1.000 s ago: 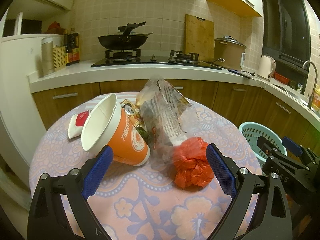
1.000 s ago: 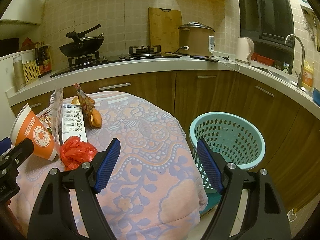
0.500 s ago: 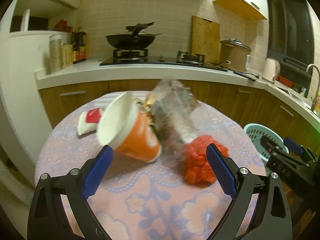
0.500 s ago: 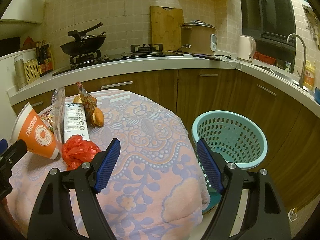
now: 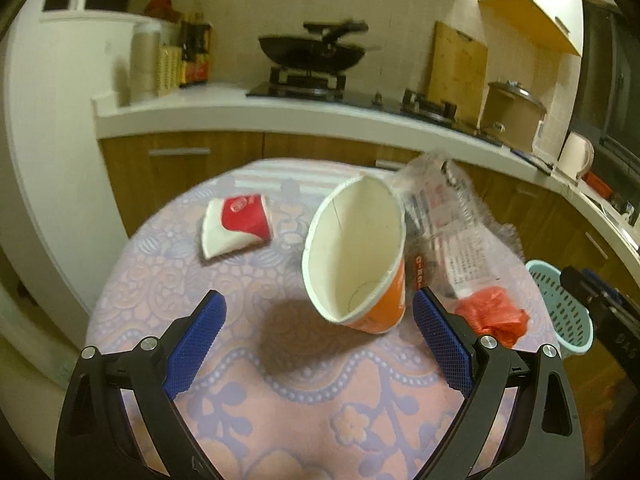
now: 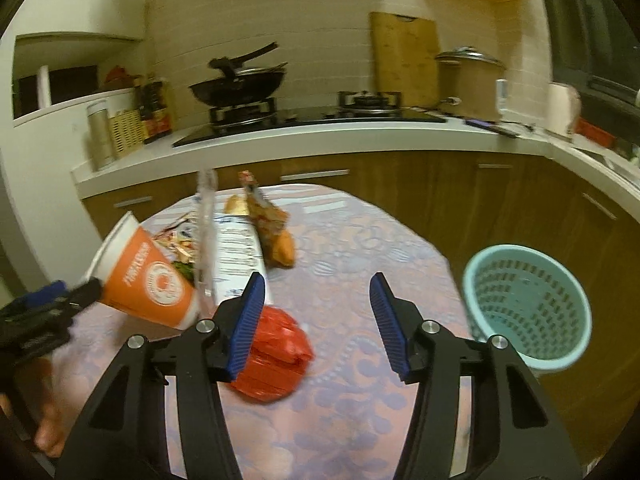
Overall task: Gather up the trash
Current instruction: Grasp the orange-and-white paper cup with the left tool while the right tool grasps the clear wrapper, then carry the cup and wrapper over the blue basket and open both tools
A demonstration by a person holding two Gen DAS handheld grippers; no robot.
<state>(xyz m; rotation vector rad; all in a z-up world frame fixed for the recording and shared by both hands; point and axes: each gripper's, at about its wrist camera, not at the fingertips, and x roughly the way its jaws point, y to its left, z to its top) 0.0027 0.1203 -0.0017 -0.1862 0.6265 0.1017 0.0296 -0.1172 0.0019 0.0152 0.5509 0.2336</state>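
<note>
Round table [image 5: 248, 392] with patterned cloth. The left gripper [image 5: 318, 344] stands wide open before the tipped orange paper cup [image 5: 356, 256], its pads apparently clear of it. The right gripper [image 6: 316, 324] is closing above the crumpled red bag [image 6: 276, 356], which lies beneath the left pad, not pinched. A clear wrapper [image 6: 232, 256] lies beside the cup; the teal basket [image 6: 528, 308] stands beside the table.

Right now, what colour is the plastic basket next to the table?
The perforated plastic basket is light turquoise, seen best in the right wrist view.
</note>
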